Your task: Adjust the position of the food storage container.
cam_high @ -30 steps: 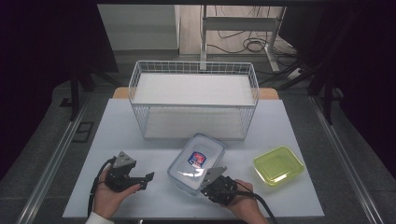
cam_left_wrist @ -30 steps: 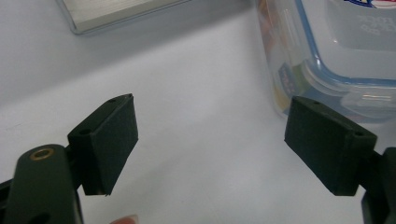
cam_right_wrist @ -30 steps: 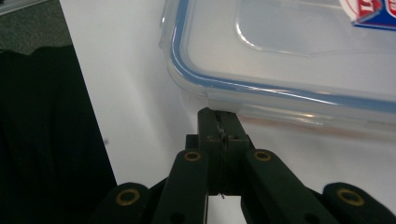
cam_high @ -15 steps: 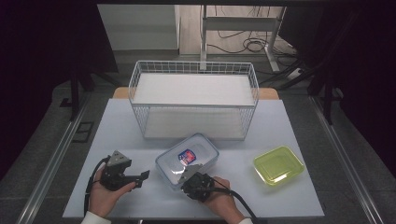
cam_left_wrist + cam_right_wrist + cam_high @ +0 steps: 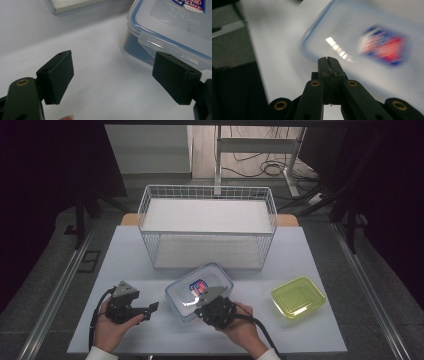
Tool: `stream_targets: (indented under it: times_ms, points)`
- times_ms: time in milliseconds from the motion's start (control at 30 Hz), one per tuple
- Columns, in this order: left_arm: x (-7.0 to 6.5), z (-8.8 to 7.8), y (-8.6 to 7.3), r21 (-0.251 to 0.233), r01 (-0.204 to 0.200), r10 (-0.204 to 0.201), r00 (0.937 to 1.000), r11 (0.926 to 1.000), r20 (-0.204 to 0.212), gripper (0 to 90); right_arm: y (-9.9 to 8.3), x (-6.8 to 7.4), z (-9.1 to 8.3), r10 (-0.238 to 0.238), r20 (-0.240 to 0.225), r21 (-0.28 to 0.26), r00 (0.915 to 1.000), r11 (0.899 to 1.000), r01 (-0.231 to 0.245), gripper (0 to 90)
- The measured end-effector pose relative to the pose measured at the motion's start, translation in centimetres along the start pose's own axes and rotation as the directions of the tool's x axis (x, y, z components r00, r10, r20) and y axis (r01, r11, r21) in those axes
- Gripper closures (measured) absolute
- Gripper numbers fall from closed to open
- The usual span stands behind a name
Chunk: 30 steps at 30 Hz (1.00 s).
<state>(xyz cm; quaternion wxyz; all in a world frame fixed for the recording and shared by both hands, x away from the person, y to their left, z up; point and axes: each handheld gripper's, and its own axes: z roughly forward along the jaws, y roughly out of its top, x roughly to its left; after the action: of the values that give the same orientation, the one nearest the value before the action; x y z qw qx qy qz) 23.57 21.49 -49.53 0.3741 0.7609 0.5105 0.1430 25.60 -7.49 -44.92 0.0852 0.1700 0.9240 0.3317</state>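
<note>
White worktop (image 5: pixel 150 340), wire basket (image 5: pixel 207 227) along its far edge, clear blue-rimmed lidded box (image 5: pixel 200 291) near the front edge's middle, right gripper (image 5: pixel 214 296) over its lid with jaws pressed together on nothing, left gripper (image 5: pixel 150 309) just beside the box, jaws wide apart, empty

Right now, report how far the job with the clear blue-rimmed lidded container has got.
Done: nothing in the white wire basket. In hand: right gripper, jaws shut, over the clear blue-rimmed lidded container; left gripper open beside it. Left: container and yellow-green tub, both on the table.
</note>
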Motion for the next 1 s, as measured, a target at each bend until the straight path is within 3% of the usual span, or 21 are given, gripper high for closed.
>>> stream_targets:
  times_ms: [67, 100, 133, 200, 233, 267, 333, 400, 600, 800, 1000]
  points:
    - [0.0, 0.0, 0.0, 0.0, 0.0, 0.0, 1.0, 1.0, 0.001, 17.1, 0.4, -0.5, -0.5, 0.006, 0.014, -0.009, 0.9999, 1.0, -0.006, 89.2]
    - [-0.1, 0.1, 0.1, -0.004, 0.001, -0.001, 1.0, 1.0, 0.002, 17.1, 1.1, -1.2, -1.0, 0.019, 0.027, -0.017, 0.9995, 1.0, -0.018, 89.2]
    - [-0.1, 0.2, 0.1, -0.003, -0.003, 0.003, 1.0, 1.0, 0.004, 17.1, 2.7, -3.0, -1.5, 0.045, 0.062, -0.028, 0.9971, 0.999, -0.043, 89.2]
    - [-0.2, 0.2, 0.1, -0.001, -0.006, 0.006, 1.0, 1.0, 0.004, 17.1, 3.2, -3.6, -1.4, 0.051, 0.078, -0.031, 0.9956, 0.998, -0.049, 89.2]
    - [-0.2, 0.2, 0.1, 0.0, -0.006, 0.006, 1.0, 1.0, 0.006, 17.1, 3.8, -4.4, -1.2, 0.058, 0.1, -0.031, 0.9933, 0.998, -0.056, 89.2]
    - [-0.1, 0.3, 0.1, 0.002, -0.009, 0.009, 0.9999, 1.0, 0.006, 17.1, 5.0, -6.1, -0.4, 0.061, 0.14, -0.03, 0.9882, 0.998, -0.058, 89.2]
    - [0.0, 0.2, 0.1, 0.001, -0.008, 0.008, 0.9999, 1.0, 0.008, 17.1, 5.4, -6.6, 0.1, 0.06, 0.157, -0.026, 0.9859, 0.998, -0.057, 89.2]
    - [0.2, 0.2, 0.0, 0.003, -0.007, 0.007, 0.9999, 1.0, 0.01, 17.1, 6.4, -8.5, 1.8, 0.073, 0.194, -0.025, 0.9782, 0.997, -0.069, 89.3]
    - [0.4, 0.1, -0.2, 0.006, -0.005, 0.005, 0.9999, 1.0, 0.011, 17.1, 7.3, -10.3, 4.1, 0.021, 0.263, 0.024, 0.9646, 0.999, -0.028, 89.3]
    - [0.4, 0.2, -0.2, 0.008, -0.005, 0.005, 0.9999, 1.0, 0.015, 17.2, 7.1, -11.9, 6.0, -0.002, 0.257, 0.078, 0.9665, 0.997, -0.018, 89.3]
    - [0.5, 0.4, -0.1, 0.011, -0.007, 0.007, 0.9999, 0.9999, 0.015, 17.1, 6.8, -12.3, 7.6, -0.04, 0.256, 0.15, 0.9658, 0.989, 0.001, 89.3]
